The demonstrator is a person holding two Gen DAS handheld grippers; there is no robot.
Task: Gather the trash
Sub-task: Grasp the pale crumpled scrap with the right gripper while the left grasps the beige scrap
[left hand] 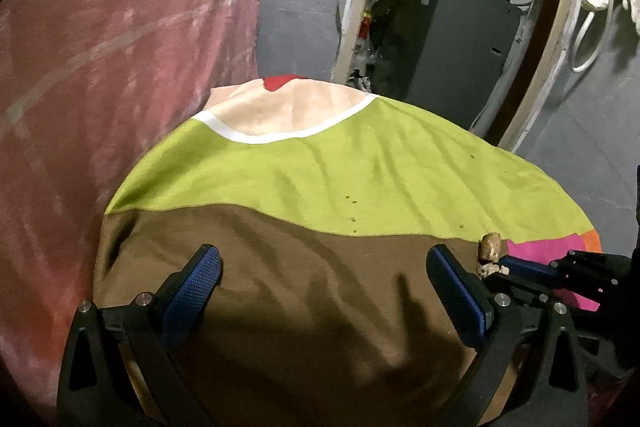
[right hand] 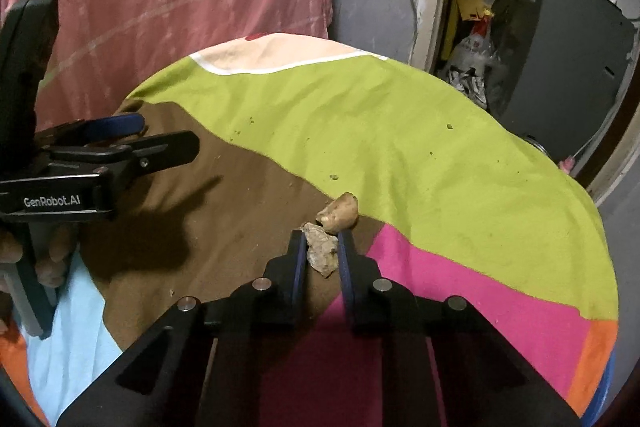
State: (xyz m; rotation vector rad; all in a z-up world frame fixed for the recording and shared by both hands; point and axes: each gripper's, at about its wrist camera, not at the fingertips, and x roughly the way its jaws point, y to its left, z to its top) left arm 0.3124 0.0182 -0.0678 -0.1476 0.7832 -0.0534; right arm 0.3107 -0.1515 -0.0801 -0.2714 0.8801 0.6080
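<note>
Colourful cloth (right hand: 400, 131): right tongs (right hand: 322, 247) clench crumpled scrap (right hand: 320, 253); left tongs (left hand: 324, 291) released.

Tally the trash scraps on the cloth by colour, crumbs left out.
Tan rounded scrap, lying free on the cloth: 1
Pale grey crumpled scrap, between the right gripper fingers: 1
Total: 2

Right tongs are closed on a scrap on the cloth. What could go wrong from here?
1. The right tongs pinch only the crumpled beige scrap; the tan shell-like piece touching it lies beyond the tips and may stay behind or get knocked away.
2. The tips sit low on the wrinkled multicoloured cloth, so lifting could snag fabric.
</note>
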